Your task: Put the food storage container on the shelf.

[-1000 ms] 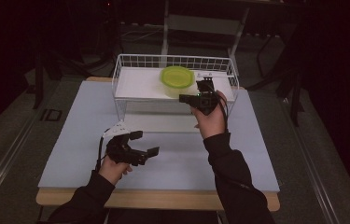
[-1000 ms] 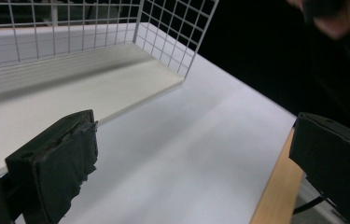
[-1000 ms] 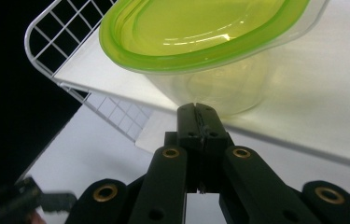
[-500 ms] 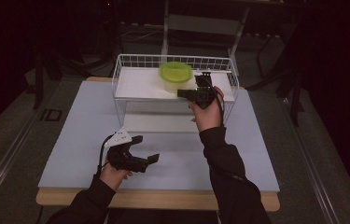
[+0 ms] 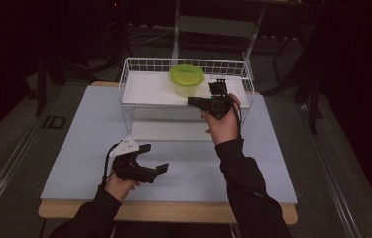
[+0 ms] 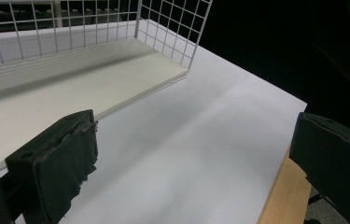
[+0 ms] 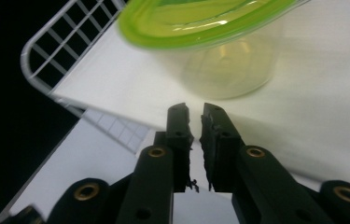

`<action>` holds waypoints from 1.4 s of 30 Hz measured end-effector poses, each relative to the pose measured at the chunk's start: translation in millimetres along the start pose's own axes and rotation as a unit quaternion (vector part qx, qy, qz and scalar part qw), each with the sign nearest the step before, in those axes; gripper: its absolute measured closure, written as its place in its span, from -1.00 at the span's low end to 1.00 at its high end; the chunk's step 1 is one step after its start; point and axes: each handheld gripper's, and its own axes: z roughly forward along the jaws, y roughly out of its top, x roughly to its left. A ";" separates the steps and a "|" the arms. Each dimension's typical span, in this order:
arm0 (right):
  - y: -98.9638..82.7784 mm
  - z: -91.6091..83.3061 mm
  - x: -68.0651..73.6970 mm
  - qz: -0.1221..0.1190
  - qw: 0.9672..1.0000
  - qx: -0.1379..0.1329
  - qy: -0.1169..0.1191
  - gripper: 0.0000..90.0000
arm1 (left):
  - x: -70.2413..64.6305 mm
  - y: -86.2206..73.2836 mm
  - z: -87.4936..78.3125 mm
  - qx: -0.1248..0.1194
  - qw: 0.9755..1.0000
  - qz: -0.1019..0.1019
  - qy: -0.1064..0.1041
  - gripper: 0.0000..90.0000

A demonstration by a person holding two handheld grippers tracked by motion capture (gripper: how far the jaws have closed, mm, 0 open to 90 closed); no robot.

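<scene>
Right claw (image 7: 195,114): jaws just opening, narrow gap, nothing between. Tub (image 7: 219,60) straight ahead on rack (image 5: 144,89), upright, close. Left claw (image 5: 146,161) wide apart, far off over desk (image 5: 273,148).

The right gripper (image 7: 195,114) has let go of the green-lidded container (image 7: 219,46), which now stands just ahead of its jaws; they have just been opening, nothing between them.

The left tongs (image 6: 196,154), jaws wide apart, hang over the white table (image 6: 200,140) beside the wire rack (image 6: 172,28).
</scene>
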 end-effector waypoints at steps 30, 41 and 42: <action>-106.6 -41.2 6.7 -0.129 0.990 0.016 0.056 -0.55 | -12.8 -5.5 -12.7 0.004 1.000 0.021 -0.007 -0.96; -147.0 -45.8 -25.8 -0.123 0.991 0.021 0.041 -0.57 | -10.5 -11.4 -6.6 0.015 1.000 0.024 -0.011 -0.96; -150.2 -46.4 -27.3 -0.125 0.991 0.023 0.039 -0.57 | -10.5 -12.2 -5.9 0.016 1.000 0.023 -0.011 -0.95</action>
